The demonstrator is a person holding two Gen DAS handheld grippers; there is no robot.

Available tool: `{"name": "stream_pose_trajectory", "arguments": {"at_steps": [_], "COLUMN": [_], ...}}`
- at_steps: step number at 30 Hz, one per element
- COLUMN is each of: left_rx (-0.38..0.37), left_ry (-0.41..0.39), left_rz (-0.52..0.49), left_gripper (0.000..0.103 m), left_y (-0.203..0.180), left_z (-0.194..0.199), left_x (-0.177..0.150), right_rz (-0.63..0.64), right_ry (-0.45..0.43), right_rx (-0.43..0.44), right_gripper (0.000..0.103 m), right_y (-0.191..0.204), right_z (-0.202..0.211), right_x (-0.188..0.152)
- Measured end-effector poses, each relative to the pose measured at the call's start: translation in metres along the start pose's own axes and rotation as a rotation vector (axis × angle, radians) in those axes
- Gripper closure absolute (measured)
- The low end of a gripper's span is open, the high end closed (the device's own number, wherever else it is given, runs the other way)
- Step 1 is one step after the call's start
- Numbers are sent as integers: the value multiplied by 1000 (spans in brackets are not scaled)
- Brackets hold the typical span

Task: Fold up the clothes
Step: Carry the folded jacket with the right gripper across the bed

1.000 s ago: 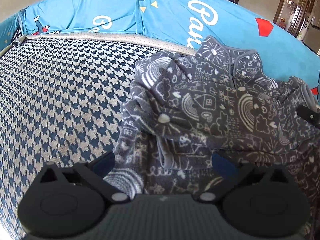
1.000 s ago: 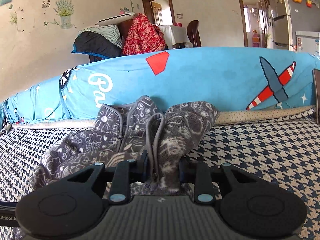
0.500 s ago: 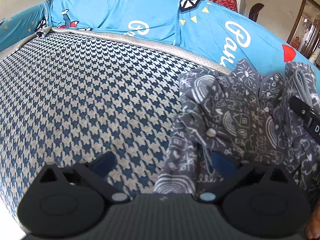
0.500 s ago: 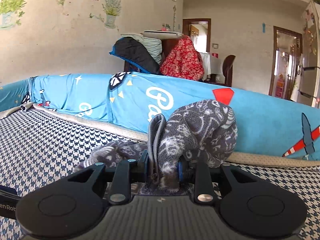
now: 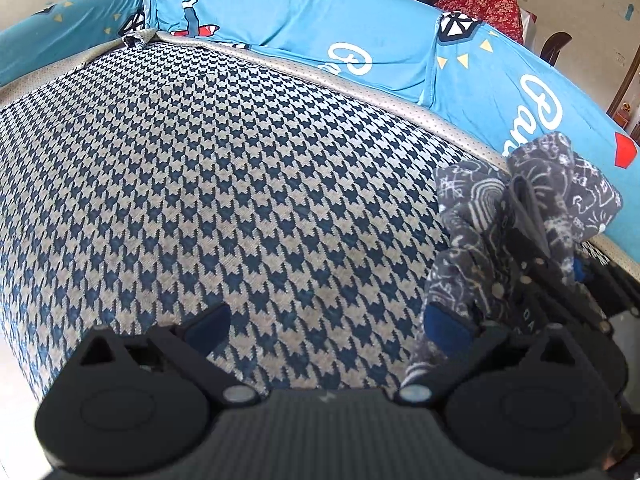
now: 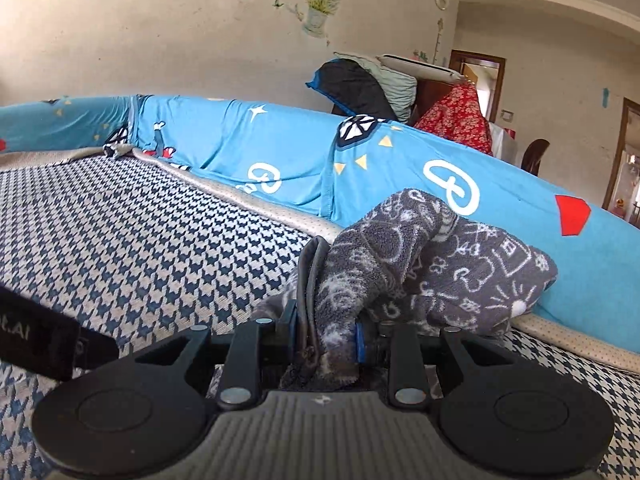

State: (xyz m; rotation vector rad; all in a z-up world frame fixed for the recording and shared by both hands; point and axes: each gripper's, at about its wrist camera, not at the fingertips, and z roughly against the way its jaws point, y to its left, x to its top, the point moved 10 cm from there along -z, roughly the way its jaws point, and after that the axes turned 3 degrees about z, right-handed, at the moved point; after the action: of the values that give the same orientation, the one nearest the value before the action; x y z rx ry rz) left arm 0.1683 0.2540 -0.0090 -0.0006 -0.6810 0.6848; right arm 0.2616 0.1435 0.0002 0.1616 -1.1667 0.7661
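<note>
Right gripper [image 6: 326, 334] clamping a bunched fold of grey patterned fleece garment [image 6: 436, 264], lifting it over houndstooth sofa seat [image 5: 224, 184], beside blue cover [image 6: 280, 152]. Left gripper [image 5: 326, 326] hanging spread wide, gripping nothing, garment brushing its right finger [image 5: 444, 326].

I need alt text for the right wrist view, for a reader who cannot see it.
The right gripper is shut on a bunched grey fleece garment with white doodle print, above a blue-and-beige houndstooth sofa seat. Behind it runs a bright blue printed backrest cover.
</note>
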Motion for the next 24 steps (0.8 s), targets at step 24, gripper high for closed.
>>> {"name": "stream_pose_trajectory", "arguments": {"at_steps": [24], "left_rx": [50], "left_ry": [-58], "left_rz": [119], "left_gripper": [0], "left_y": [25], "left_z": [10], "left_x": [17], "right_rz": [-55], "right_ry": [-64], "right_rx": [55], "right_gripper": [57], "right_y": [-10], "right_z": [17], "right_x": [22]}}
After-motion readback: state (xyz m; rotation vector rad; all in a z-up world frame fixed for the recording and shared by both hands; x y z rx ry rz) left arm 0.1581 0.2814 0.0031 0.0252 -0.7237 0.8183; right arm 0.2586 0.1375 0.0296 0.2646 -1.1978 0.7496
